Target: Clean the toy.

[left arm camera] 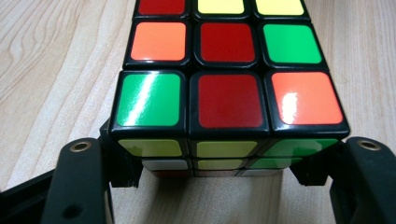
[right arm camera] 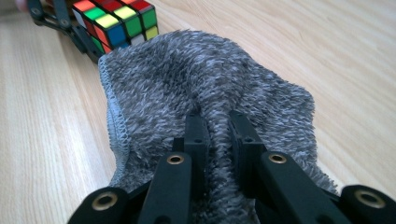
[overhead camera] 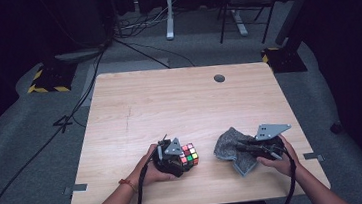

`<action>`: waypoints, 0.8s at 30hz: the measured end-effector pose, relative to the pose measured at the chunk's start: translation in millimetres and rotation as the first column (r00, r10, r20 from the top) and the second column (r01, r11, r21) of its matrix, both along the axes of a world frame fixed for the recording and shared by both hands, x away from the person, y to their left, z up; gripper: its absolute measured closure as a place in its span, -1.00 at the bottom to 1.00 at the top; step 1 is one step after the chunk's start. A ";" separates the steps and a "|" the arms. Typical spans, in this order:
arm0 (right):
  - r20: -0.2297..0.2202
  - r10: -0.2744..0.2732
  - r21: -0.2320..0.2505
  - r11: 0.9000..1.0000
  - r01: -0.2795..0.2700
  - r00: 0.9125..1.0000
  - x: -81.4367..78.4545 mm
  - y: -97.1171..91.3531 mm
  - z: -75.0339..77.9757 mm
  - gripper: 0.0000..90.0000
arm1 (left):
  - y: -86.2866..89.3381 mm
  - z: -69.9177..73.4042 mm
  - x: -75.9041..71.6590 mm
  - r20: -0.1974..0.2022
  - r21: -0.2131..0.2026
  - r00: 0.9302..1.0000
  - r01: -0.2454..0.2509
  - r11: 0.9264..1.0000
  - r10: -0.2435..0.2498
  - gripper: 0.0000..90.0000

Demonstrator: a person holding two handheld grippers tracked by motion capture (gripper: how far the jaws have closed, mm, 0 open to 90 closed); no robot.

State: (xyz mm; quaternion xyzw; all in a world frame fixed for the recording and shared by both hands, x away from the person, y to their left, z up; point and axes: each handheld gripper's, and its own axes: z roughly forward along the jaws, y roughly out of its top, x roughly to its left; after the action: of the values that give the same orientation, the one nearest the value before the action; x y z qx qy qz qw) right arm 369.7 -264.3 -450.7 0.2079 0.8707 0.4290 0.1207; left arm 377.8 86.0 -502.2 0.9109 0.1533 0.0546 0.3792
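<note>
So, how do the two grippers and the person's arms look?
Both grippers are black. The left gripper and the right gripper each carry a grey three-cornered plate on top and trail a black cable. Their fingers have brass-coloured rivets. The forearms are bare; the left wrist wears a reddish band.

Dim lab: cabled floor (overhead camera: 128,47), hazard-striped base (overhead camera: 49,82)

Light wood table (overhead camera: 169,103) w/ a dark round grommet hole (overhead camera: 219,78) near the far edge. Grey carpet behind it, 2 black-n-yellow striped bases (overhead camera: 49,79), cables (overhead camera: 131,26) on the floor, white desk legs (overhead camera: 169,12) further back.
</note>
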 end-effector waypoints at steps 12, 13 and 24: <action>0.029 0.126 -0.027 0.992 -0.126 0.992 3.3 53.6 13.7 0.78 | -6.5 0.2 -2.3 0.001 0.000 1.000 0.010 1.000 -0.010 -0.25; 0.029 0.126 -0.027 0.992 -0.126 0.992 3.3 53.6 13.7 0.78 | -6.5 0.2 -2.3 0.001 0.000 1.000 0.010 1.000 -0.010 -0.25; 0.013 0.239 -0.051 0.970 -0.238 0.971 -0.9 106.9 15.9 0.78 | -17.8 0.3 -6.1 0.000 0.002 0.999 0.048 0.999 -0.048 -0.25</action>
State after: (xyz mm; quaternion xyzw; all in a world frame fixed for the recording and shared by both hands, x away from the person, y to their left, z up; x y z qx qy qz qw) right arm 368.9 -157.4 -434.8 0.0948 0.8984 0.4210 0.0818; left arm 371.8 68.2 -501.9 0.9146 0.1315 0.0457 0.3795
